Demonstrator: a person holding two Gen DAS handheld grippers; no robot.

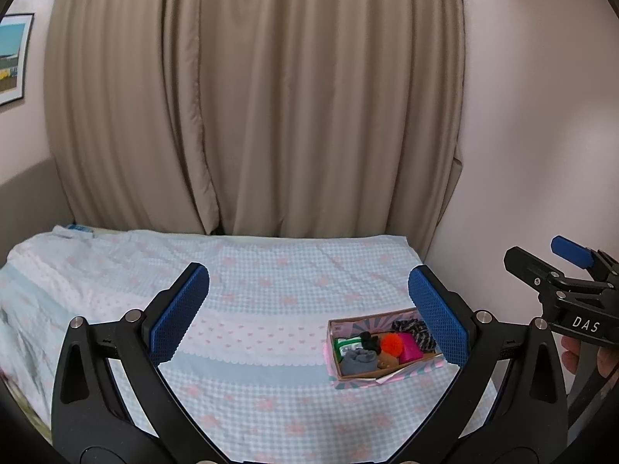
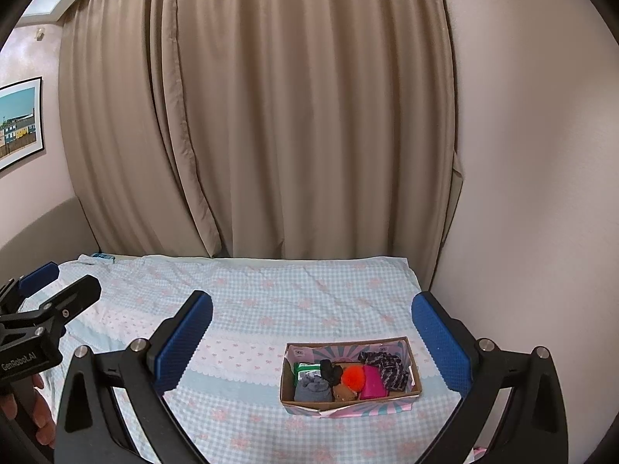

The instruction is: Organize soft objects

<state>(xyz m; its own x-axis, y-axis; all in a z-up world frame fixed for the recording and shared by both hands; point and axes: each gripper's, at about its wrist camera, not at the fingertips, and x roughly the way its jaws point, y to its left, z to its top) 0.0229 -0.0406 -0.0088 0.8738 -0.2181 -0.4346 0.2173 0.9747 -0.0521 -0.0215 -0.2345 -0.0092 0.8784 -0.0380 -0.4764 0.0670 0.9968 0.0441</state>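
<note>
Both hand-held grippers, left (image 1: 309, 309) and right (image 2: 312, 334), gape wide, empty; shallow cardboard box (image 2: 350, 406) cradles crumpled fabrics, fuzzy orange pompom (image 2: 352, 376).

box (image 2: 350, 406): on bed (image 2: 271, 301), right side, near wall
soft items (image 2: 340, 381): inside box
curtain (image 2: 290, 116): behind bed

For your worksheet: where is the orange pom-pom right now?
In both views, the orange pom-pom sits inside the cardboard box, between a black item and the pink pouch.
</note>
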